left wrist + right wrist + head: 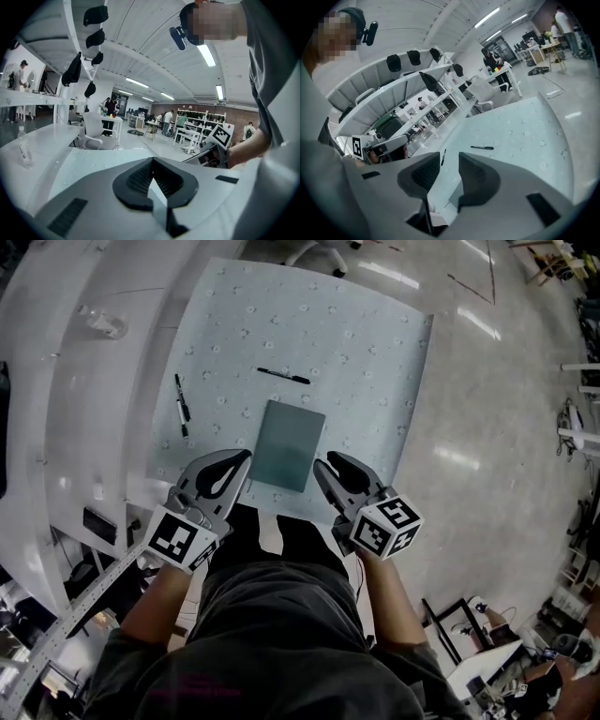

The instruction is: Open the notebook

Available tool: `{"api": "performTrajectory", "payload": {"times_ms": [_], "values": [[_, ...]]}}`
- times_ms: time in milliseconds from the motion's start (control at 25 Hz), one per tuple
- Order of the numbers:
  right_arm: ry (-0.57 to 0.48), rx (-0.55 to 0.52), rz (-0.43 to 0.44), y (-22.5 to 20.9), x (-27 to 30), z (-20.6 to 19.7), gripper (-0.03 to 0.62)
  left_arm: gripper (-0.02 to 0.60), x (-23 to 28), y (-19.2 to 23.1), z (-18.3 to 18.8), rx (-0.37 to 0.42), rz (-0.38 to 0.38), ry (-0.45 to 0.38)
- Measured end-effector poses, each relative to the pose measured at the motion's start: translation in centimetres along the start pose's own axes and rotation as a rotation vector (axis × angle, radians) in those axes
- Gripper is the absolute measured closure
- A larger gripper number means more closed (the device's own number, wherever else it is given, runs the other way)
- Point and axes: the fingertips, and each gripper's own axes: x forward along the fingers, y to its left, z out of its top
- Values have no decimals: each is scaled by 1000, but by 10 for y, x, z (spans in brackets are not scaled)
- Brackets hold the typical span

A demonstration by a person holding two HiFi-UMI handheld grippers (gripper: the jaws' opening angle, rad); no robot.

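Currently, the closed notebook [289, 444] lies between both tips, long axis pointing away; left gripper [246, 457] pinched together, right gripper [324, 463] narrowly parted, both empty.

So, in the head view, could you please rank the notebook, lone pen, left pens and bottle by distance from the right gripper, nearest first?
From the right gripper:
1. notebook, just to its left.
2. lone pen, beyond the notebook.
3. left pens, further left.
4. bottle, far-left counter.
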Motion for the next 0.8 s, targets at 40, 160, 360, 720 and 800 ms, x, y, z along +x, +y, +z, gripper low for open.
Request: {"api": "performTrajectory", "payload": {"times_ms": [40,160,360,720,800], "values": [[1,15,-18,-5,5,-4,468,581,2,4,-3,0,-14,7],[4,71,-73,-21,16,-18,468,581,9,14,-14,-5,-60,30],[10,152,-160,-47,34,-45,468,581,21,30,-37,1,-138,79],[56,260,-275,-86,53,-102,468,581,37,46,-74,0,-218,144],[68,271,-287,-93,57,-113,468,581,40,48,-82,-4,-228,152]]}}
